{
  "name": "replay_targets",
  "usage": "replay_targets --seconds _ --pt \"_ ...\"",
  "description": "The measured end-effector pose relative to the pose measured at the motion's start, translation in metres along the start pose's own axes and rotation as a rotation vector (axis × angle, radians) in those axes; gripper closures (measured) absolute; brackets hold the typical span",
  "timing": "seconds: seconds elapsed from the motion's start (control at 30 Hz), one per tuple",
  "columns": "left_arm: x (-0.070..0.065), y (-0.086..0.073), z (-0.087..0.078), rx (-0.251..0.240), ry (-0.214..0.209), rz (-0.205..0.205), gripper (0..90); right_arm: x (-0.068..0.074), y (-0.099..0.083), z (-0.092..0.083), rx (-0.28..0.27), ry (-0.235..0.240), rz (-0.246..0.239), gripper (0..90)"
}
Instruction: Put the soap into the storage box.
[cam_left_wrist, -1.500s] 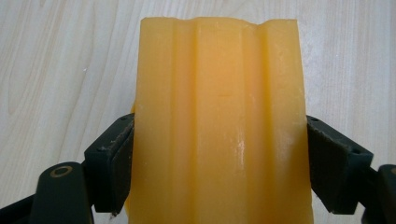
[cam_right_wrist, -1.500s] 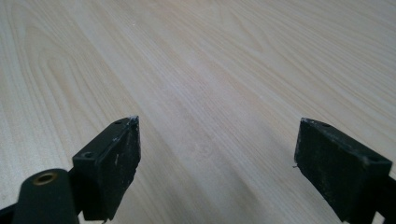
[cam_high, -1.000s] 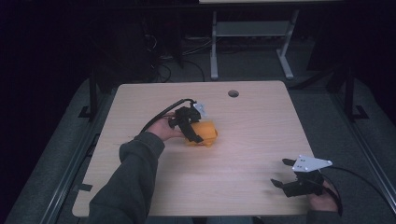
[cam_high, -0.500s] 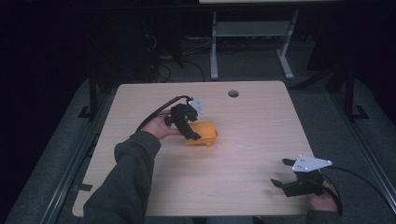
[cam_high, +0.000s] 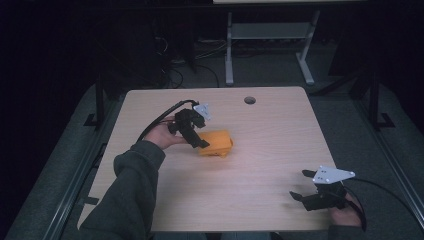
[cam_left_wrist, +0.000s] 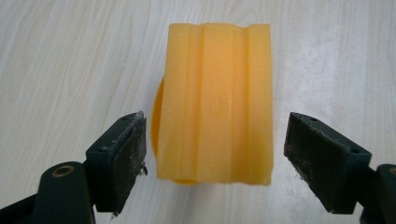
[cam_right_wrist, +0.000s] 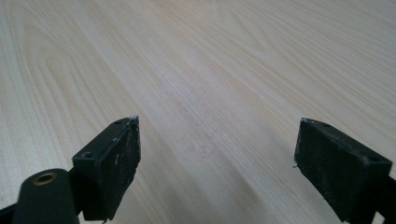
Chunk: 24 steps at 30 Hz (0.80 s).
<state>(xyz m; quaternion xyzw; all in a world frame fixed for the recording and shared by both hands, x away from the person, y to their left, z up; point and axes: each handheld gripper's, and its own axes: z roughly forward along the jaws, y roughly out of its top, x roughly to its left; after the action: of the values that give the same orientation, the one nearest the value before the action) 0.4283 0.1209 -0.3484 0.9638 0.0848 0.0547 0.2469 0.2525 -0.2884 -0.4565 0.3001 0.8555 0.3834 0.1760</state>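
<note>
Item one, left of centre: left gripper (cam_high: 199, 141), held in the person's left hand (cam_high: 161, 134), jaws spread wide and holding nothing, poised astride an orange ridged plastic block (cam_left_wrist: 215, 100); a clear gap shows on each side between pad and block. Item two: the block itself, lying flat on the light wood tabletop (cam_high: 260, 165) near its middle, with a rounded orange part showing beneath its left edge. Item three, near right corner: right gripper (cam_high: 300, 187), jaws wide open and empty over bare tabletop, well apart from the block. Step in hand, as judged: approach for a grasp. Next move calls for lowering slightly and closing evenly on the block's long sides.
</note>
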Motion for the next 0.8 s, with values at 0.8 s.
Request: replay_targets --seconds 0.8 --pt "-0.016 -0.036 -0.021 -0.041 0.019 -0.059 22.5 0.0 0.002 0.003 0.006 -0.002 -0.012 14.0"
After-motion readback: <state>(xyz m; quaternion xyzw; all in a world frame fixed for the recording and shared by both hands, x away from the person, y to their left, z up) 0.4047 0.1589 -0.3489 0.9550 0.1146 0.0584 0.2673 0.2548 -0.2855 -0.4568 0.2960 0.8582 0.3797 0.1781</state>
